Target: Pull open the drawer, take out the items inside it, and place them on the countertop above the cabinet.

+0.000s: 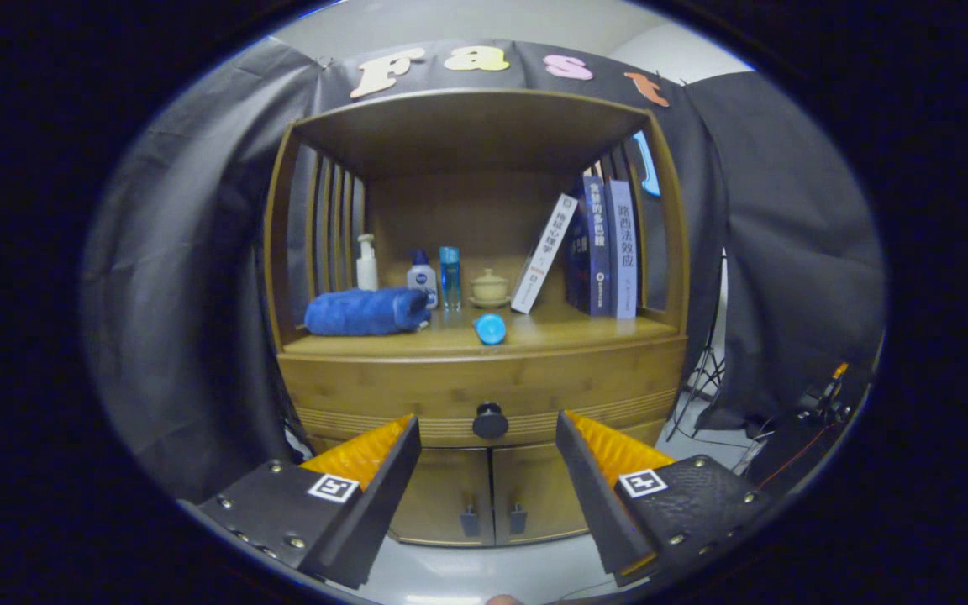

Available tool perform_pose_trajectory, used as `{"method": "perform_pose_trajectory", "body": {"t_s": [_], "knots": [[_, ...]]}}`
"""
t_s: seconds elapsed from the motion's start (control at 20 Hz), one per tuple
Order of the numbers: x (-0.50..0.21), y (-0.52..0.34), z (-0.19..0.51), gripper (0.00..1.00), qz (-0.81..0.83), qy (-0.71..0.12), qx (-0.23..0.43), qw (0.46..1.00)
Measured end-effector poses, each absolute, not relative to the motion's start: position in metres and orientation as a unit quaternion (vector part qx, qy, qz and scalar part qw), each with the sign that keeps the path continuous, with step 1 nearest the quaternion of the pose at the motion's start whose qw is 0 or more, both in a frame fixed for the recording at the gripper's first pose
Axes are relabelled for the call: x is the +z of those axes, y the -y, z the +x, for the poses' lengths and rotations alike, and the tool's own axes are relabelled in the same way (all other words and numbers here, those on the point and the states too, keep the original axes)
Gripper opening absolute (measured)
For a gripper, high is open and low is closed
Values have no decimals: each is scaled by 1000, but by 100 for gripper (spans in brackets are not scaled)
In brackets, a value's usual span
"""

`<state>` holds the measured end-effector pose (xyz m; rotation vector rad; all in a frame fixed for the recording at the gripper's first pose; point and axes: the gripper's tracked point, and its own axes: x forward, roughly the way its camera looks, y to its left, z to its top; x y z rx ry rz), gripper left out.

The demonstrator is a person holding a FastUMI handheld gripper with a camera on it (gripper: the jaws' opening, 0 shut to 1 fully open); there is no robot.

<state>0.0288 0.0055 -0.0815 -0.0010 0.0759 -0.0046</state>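
Note:
A wooden cabinet stands ahead with its drawer (366, 391) shut under the countertop (576, 329). The drawer's round black knob (490, 421) sits some way beyond my fingers, centred in the gap between them. My gripper (488, 433) is open and holds nothing. What lies inside the drawer is hidden.
On the countertop lie a rolled blue towel (366, 311), a white pump bottle (366, 265), two small bottles (436, 277), a lidded ceramic cup (489, 288), a blue round object (491, 328) and several books (597, 248). Two lower doors (484, 496) sit under the drawer. A tripod (707, 370) and gear stand at the right.

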Motion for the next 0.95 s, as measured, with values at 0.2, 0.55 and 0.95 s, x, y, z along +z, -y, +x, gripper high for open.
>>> {"method": "perform_pose_trajectory", "body": {"t_s": [0.2, 0.55, 0.95], "knots": [[-37, -10, 0, 97, -29, -16, 2, 999], [40, -9, -43, 97, -31, 62, 3, 998], [62, -14, -64, 97, -22, 97, 9, 995]]}}
